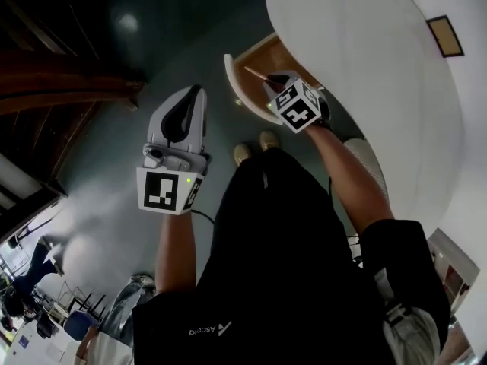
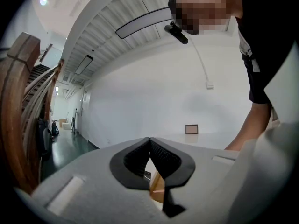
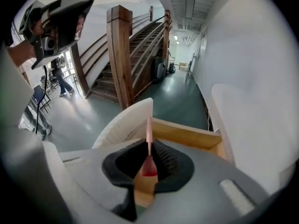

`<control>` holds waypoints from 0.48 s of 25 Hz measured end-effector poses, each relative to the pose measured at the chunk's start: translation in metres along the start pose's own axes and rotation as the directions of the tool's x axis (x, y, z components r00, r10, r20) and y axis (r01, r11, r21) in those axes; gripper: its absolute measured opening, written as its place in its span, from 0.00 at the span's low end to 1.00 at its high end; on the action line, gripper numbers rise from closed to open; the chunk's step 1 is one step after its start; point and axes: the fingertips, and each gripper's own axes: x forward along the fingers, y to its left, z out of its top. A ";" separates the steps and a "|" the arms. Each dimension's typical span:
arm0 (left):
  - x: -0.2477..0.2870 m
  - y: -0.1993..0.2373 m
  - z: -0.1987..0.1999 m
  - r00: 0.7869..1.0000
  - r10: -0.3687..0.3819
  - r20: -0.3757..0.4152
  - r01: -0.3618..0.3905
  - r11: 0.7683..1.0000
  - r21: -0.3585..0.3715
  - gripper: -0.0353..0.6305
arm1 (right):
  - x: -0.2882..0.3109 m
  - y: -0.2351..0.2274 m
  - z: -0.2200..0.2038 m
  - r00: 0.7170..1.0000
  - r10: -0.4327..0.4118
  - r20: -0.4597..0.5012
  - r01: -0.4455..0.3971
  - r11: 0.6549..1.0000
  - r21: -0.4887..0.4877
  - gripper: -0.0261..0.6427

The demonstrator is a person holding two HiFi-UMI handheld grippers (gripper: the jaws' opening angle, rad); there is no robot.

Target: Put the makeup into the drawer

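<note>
My right gripper (image 1: 268,82) is shut on a thin pink makeup stick (image 1: 255,73) and hangs over the open drawer (image 1: 262,55) under the white table. In the right gripper view the stick (image 3: 148,139) runs forward from between the black pads, its red end nearest the camera. Below it lie the drawer's wooden wall (image 3: 187,134) and curved white front (image 3: 126,122). My left gripper (image 1: 196,90) is held out over the dark floor, left of the drawer. In its own view the left gripper (image 2: 149,140) is shut, its tips touching with nothing between them.
The white table top (image 1: 365,74) fills the upper right, with a small framed picture (image 1: 445,36) on it. A wooden staircase (image 3: 124,45) rises beyond the drawer. The holder's feet (image 1: 255,147) stand just before the drawer. Someone stands far off (image 3: 60,73).
</note>
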 end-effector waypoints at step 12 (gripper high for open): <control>-0.008 0.030 -0.021 0.996 0.078 -0.053 -0.080 0.996 -0.027 0.07 | 0.073 -0.009 -0.023 0.983 0.043 -0.180 -0.059 0.995 -0.082 0.11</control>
